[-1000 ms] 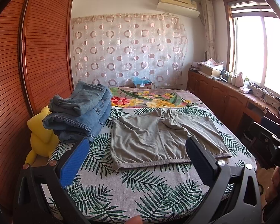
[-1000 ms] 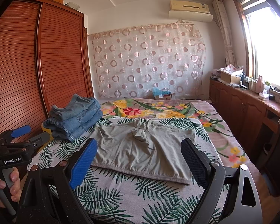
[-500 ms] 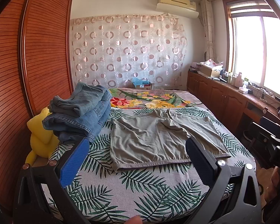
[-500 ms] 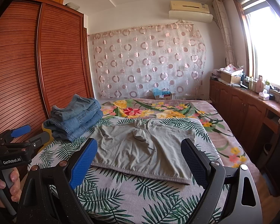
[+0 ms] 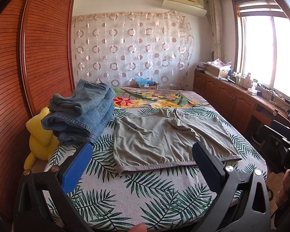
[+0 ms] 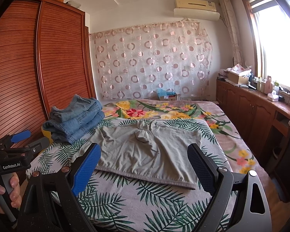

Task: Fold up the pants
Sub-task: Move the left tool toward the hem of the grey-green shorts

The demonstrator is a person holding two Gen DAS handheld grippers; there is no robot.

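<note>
A pair of grey-green shorts (image 5: 164,139) (image 6: 145,150) lies spread flat on the palm-leaf bed cover (image 5: 137,193) (image 6: 125,203), hems toward me. My left gripper (image 5: 141,164) hovers open above the near edge of the bed, short of the shorts, nothing between its fingers. My right gripper (image 6: 145,166) is also open, held over the near hem without touching it. The left gripper also shows at the left of the right wrist view, held by a hand (image 6: 2,193).
A stack of folded blue jeans (image 5: 81,114) (image 6: 75,119) sits on the bed left of the shorts. A yellow plush toy (image 5: 40,141) is wedged by the wooden wardrobe (image 5: 29,67). A floral blanket (image 5: 154,100) covers the far bed. A cluttered wooden counter (image 5: 241,96) runs along the right.
</note>
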